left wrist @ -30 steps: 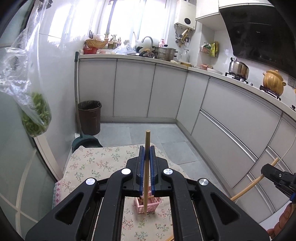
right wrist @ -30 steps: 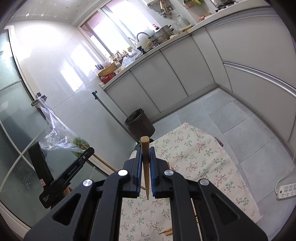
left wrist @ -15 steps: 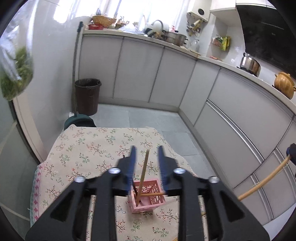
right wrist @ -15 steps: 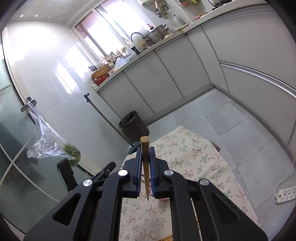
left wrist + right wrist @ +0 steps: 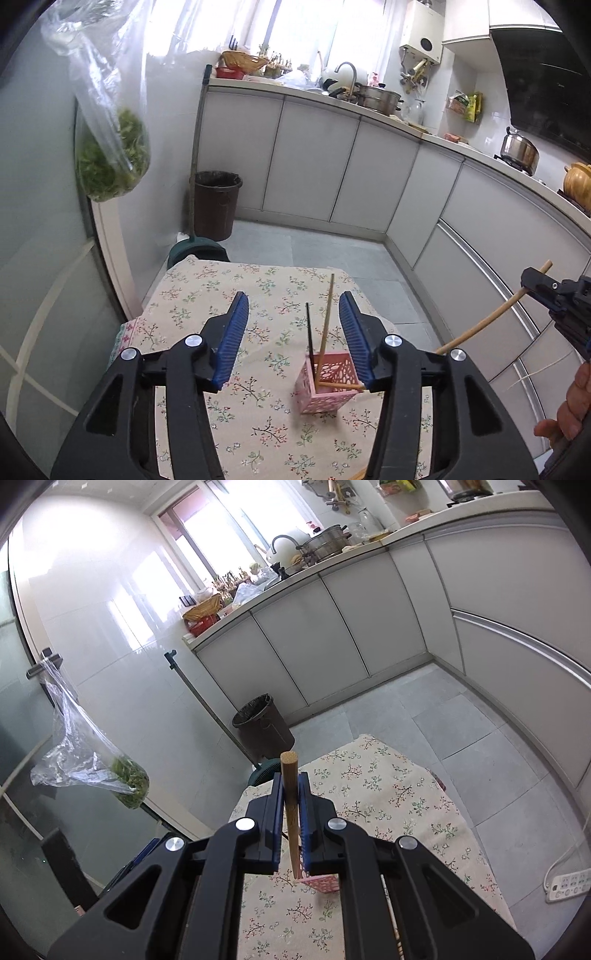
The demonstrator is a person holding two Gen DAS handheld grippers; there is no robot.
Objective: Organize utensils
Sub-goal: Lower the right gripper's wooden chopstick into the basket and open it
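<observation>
right gripper [image 5: 291, 834] clenched on chopstick [image 5: 290, 797]; lower tip-first into pink basket [image 5: 328, 384], six o'clock. left gripper [image 5: 293, 338] released, just opened, empty.

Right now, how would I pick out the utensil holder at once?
Find the floral tablecloth on the small table. The pink basket stands on it, with nothing else upright there. It alone is pink with cut-out walls, and chopsticks lean inside.

Open cloth left of the fingers, pink basket to the right

Ahead and left of the left gripper [image 5: 293, 341] fingers the floral tablecloth [image 5: 207, 295] lies bare; the pink basket [image 5: 327, 386] with upright chopsticks [image 5: 327, 314] stands against the right finger [image 5: 356, 341], blocking passage there.
</observation>
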